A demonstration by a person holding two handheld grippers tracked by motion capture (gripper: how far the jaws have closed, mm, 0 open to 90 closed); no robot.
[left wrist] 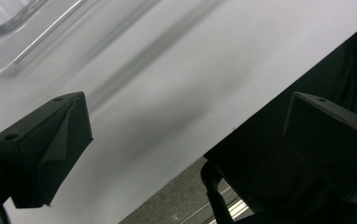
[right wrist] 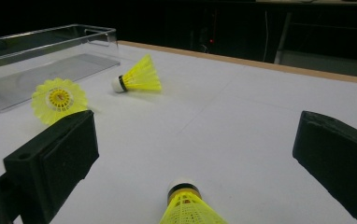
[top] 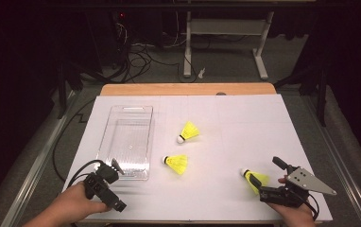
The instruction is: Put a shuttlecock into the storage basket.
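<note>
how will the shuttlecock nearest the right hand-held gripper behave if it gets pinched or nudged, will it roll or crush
The shuttlecock lies on its side between the open jaws of the right hand-held gripper. Its cone shape suggests a nudge would roll it in a curve around its cork tip. The yellow mesh skirt looks thin and light, so it would probably flex under a hard pinch.

The clear plastic bin lies on the left part of the white table sheet, its long side running away from the near edge. Just right of the bin lie two yellow shuttlecocks: the farther one level with the bin's middle, cork toward the bin, and the nearer one beside the bin's near end. Beyond the bin's far end, the wooden table edge borders the sheet, and past it a white desk frame and loose cables sit on the grey floor.
</note>
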